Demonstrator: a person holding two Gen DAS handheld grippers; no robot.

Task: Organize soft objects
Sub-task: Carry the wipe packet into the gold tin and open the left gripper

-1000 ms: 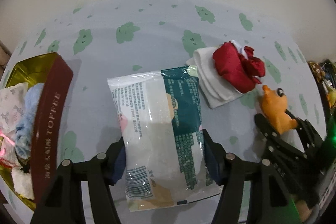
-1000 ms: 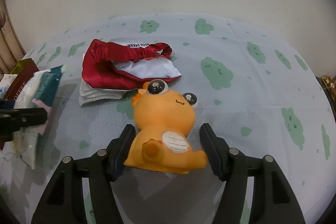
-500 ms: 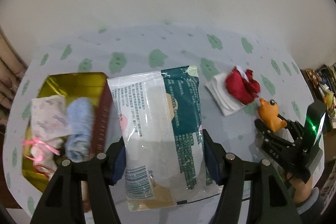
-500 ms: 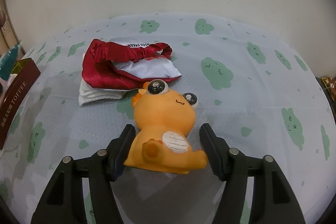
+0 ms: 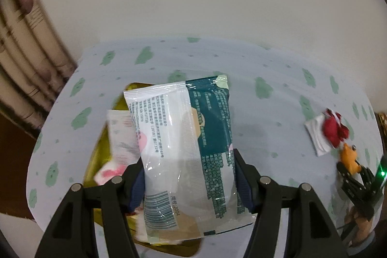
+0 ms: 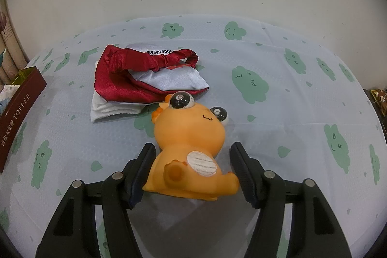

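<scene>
My left gripper (image 5: 188, 183) is shut on a white and green plastic packet (image 5: 186, 149) and holds it in the air above the gold toffee tin (image 5: 96, 161). The tin holds a patterned cloth pouch (image 5: 119, 137). My right gripper (image 6: 192, 171) is open around an orange squishy toy (image 6: 191, 144) that lies on the table; the jaws stand beside it, the right one clearly apart from it. A red and white satin eye mask (image 6: 145, 71) lies on a folded white cloth (image 6: 108, 108) just behind the toy. The toy (image 5: 348, 157) and mask (image 5: 335, 129) also show in the left wrist view.
The table wears a pale blue cloth with green cloud prints (image 6: 249, 86). The tin's dark red side marked TOFFEE (image 6: 17, 117) stands at the left edge of the right wrist view. A curtain (image 5: 21, 64) hangs at the far left. A wall stands behind the table.
My left gripper has lifted the packet high off the table and carried it left over the tin. My right gripper and the toy have not moved.
</scene>
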